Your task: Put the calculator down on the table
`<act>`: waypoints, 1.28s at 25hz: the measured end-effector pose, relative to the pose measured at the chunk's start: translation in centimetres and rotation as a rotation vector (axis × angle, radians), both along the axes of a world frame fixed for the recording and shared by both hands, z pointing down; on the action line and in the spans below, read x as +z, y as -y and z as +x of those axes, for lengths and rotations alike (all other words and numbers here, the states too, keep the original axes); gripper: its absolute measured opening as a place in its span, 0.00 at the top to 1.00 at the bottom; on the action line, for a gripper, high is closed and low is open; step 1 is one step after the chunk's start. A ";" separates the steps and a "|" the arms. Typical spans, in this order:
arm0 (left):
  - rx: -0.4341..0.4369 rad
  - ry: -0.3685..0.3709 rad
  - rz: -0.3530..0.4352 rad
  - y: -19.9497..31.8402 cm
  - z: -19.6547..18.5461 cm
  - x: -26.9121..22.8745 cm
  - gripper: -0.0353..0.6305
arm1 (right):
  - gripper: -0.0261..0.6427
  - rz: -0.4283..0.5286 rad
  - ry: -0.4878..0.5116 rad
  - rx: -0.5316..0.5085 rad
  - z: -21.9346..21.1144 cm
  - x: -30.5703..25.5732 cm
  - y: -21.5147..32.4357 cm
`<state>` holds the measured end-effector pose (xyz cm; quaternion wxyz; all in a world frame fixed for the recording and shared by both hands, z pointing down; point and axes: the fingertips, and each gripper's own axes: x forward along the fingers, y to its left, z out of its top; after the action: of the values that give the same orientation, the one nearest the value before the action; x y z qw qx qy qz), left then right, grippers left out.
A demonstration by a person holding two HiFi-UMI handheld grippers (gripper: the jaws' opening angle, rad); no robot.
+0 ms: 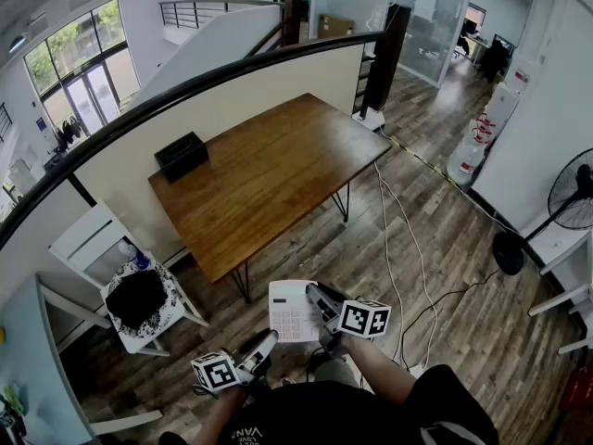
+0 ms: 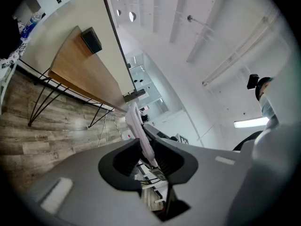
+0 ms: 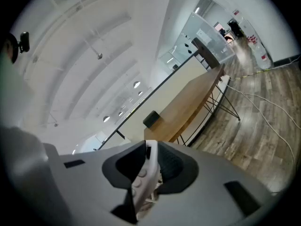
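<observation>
A white calculator (image 1: 291, 310) hangs in the air over the wooden floor, short of the near corner of the brown wooden table (image 1: 278, 179). My right gripper (image 1: 318, 304) is shut on its right edge; in the right gripper view the calculator (image 3: 143, 179) sits edge-on between the pads, buttons showing. My left gripper (image 1: 268, 339) reaches up to the lower left corner. In the left gripper view the thin white calculator (image 2: 133, 120) stands between the pads of the left gripper (image 2: 144, 149), which press on it.
A black box (image 1: 181, 154) sits at the table's far left edge by the cream partition wall (image 1: 232, 100). A white chair (image 1: 139, 304) with a dark bundle stands at the left. Cables (image 1: 408, 248) run over the floor at the right, near a standing fan (image 1: 570, 202).
</observation>
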<state>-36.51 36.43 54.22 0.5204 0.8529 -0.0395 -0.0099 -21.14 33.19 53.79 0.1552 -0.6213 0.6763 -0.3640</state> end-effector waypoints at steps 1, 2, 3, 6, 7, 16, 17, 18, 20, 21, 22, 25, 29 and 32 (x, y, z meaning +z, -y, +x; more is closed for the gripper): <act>-0.005 0.004 -0.006 0.2 0.4 -0.2 0.82 | 0.88 0.003 -0.001 -0.004 0.4 -0.1 0.3; -0.010 0.008 -0.011 0.5 0.9 -0.3 0.82 | 0.88 0.004 -0.003 -0.007 0.8 -0.1 0.6; -0.014 0.009 -0.016 0.7 1.4 -0.4 0.82 | 0.88 0.001 -0.006 -0.008 1.2 -0.1 0.9; -0.025 0.011 -0.022 1.6 3.3 -0.2 0.82 | 0.88 -0.014 -0.014 -0.009 3.1 0.1 1.7; -0.029 0.010 -0.020 2.0 4.0 -0.1 0.82 | 0.88 -0.015 -0.015 -0.011 3.9 0.1 2.1; -0.100 0.005 -0.025 5.1 11.8 -0.6 0.82 | 0.88 -0.012 -0.030 -0.065 11.4 -0.5 6.1; -0.109 0.005 -0.024 5.4 12.7 -0.7 0.82 | 0.88 -0.011 -0.032 -0.074 12.3 -0.6 6.5; -0.117 0.004 -0.022 5.7 13.7 -0.8 0.82 | 0.88 -0.010 -0.036 -0.084 13.3 -0.7 6.9; -0.136 -0.004 -0.019 6.1 15.8 -0.6 0.82 | 0.88 -0.011 -0.046 -0.103 15.3 -0.8 7.8; -0.148 -0.009 -0.020 6.3 16.9 -0.5 0.82 | 0.88 -0.011 -0.052 -0.114 16.2 -0.8 8.2; -0.161 -0.012 -0.022 6.5 17.8 -0.4 0.82 | 0.88 -0.013 -0.058 -0.126 17.1 -0.7 8.6; -0.201 -0.017 -0.024 7.1 20.2 -0.1 0.82 | 0.88 -0.013 -0.074 -0.166 19.3 -0.6 9.7; -0.240 -0.019 -0.025 7.8 22.4 0.1 0.82 | 0.88 -0.013 -0.068 -0.200 21.3 -0.6 10.9; -0.241 0.001 -0.030 8.3 23.6 -0.1 0.82 | 0.88 -0.019 -0.062 -0.205 22.4 -0.4 11.5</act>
<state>-12.91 28.08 54.08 0.5281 0.8342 -0.1419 -0.0715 1.26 21.70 53.35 0.0903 -0.5613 0.7372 -0.3651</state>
